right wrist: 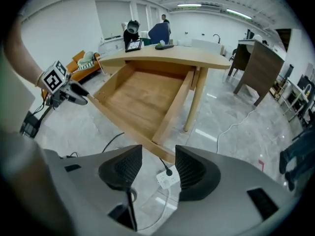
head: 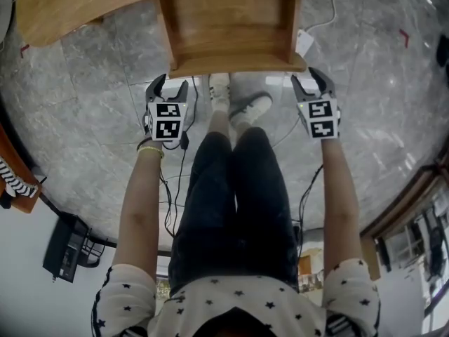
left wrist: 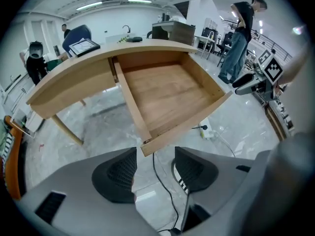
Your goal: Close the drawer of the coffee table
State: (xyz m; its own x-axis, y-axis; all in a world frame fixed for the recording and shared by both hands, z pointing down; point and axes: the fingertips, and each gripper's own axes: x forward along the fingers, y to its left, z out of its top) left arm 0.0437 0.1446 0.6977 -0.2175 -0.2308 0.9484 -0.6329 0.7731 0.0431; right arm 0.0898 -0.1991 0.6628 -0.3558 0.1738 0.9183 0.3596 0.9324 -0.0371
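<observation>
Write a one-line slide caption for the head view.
Left gripper and right gripper, both open and empty, near the front corners of the empty, pulled-out drawer of the light wooden coffee table.

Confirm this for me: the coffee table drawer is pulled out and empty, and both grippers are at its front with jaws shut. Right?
Wrong on the jaws. The drawer is pulled out and empty, with the left gripper and right gripper at its front, but their jaws are open, holding nothing; the two gripper views show it.
</observation>
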